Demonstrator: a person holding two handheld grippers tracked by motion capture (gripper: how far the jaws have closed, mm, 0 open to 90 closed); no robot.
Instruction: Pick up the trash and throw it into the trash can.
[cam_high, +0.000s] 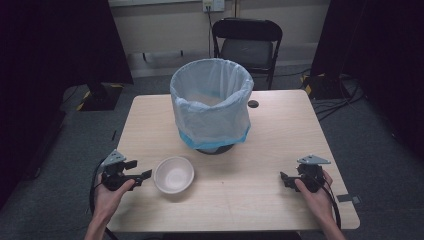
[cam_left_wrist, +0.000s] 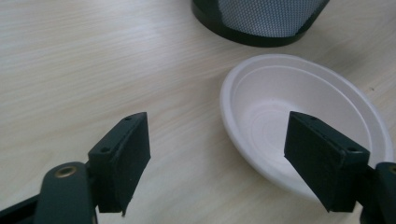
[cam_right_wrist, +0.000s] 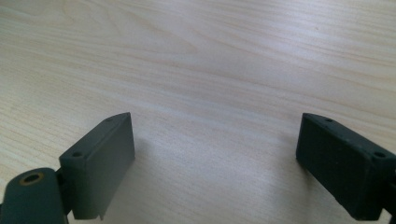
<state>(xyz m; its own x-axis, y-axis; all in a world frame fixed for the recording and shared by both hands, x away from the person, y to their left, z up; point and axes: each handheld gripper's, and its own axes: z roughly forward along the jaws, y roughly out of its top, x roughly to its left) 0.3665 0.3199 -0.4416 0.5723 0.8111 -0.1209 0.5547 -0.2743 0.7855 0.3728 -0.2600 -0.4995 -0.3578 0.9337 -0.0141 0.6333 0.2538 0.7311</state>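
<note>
A white empty bowl (cam_high: 173, 174) sits on the wooden table (cam_high: 260, 150) near the front left. My left gripper (cam_high: 140, 170) rests just left of the bowl, open, its jaws pointing at the rim. Through the left gripper view the bowl (cam_left_wrist: 303, 116) lies partly between and beyond the spread jaws of that gripper (cam_left_wrist: 217, 154), one jaw over its near edge. A waste bin (cam_high: 211, 102) lined with a pale blue bag stands mid-table, behind the bowl; its dark base (cam_left_wrist: 257, 23) shows at the top. My right gripper (cam_high: 286, 179) sits open at the front right over bare wood (cam_right_wrist: 215, 149).
A black folding chair (cam_high: 247, 42) stands beyond the table's far edge. A small dark hole (cam_high: 253, 104) marks the tabletop right of the bin. Cables and dark stands lie on the grey floor at both sides.
</note>
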